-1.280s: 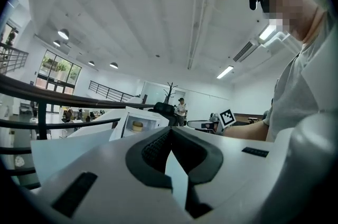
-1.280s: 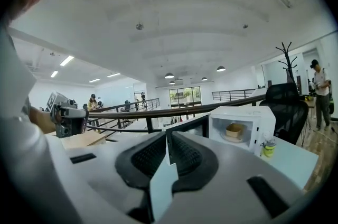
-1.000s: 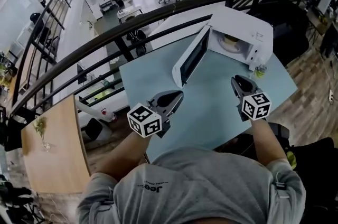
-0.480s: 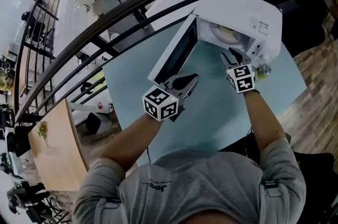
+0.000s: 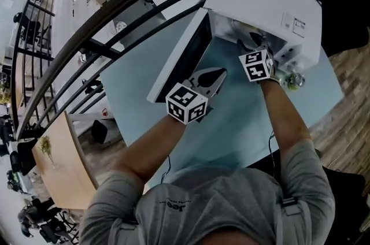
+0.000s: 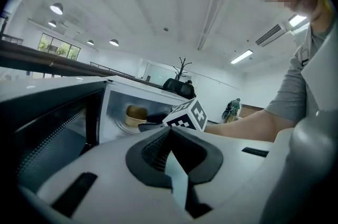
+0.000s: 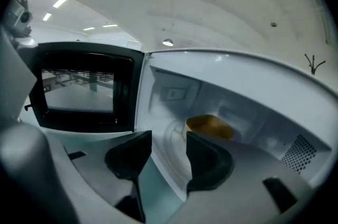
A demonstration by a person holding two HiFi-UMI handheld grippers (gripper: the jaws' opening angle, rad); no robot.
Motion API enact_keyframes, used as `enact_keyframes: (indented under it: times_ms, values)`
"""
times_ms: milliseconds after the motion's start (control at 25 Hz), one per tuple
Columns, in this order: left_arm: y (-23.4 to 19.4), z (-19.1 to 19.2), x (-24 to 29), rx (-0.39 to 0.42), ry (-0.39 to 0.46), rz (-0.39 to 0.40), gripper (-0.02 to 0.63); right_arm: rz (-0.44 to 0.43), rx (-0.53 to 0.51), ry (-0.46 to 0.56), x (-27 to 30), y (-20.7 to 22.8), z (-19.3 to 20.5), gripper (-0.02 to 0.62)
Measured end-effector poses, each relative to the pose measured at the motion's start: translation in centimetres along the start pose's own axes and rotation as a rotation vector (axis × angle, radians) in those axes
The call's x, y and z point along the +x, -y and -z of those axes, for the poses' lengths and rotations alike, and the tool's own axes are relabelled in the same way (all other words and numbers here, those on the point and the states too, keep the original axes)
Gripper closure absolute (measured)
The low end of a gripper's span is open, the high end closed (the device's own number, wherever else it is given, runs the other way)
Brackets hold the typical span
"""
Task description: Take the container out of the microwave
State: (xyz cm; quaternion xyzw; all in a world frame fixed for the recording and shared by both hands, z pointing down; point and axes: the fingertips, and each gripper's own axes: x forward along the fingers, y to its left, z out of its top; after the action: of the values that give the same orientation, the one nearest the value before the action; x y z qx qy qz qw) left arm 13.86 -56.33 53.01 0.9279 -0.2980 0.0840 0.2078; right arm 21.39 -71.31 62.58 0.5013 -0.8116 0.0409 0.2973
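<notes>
Container (image 7: 209, 127), tan, sits inside the open microwave (image 5: 272, 1), just ahead of the right hand-held gripper (image 7: 168, 139), which has come up to the cavity mouth, its jaws just opening wide and empty; a grasp is probably next. Left hand-held gripper (image 6: 170, 133) closed, empty.

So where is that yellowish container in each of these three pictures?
Head view: cannot be made out; the right hand-held gripper covers the mouth of the microwave, upper right.
Left gripper view: the container sits left of centre, inside the lit cavity.
Right gripper view: just right of centre, above the right jaw.
Shared landmark: the open door, left of the cavity in all three.
</notes>
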Motion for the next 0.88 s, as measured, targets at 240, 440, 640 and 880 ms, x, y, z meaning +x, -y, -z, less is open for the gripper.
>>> enact_keyframes:
  times_ms: [240,440,640,880]
  values:
    - [-2.2,1.2,3.5,-0.043,0.012,0.005,0.597,0.067,0.038,-0.025,3.6,2.3,0.9,0.378]
    - [-3.6,2.3,5.9,-0.081,0.019,0.01,0.597,0.123,0.017,-0.05,5.5,3.6,2.0,0.365]
    - [-4.2,3.4,7.1,-0.084,0.008,0.014,0.597,0.179,-0.069,-0.059,6.7,4.9,1.7,0.364]
    - [-4.8,3.9,8.0,-0.07,0.002,0.017,0.597,0.19,-0.112,-0.101,8.4,5.5,1.9,0.364]
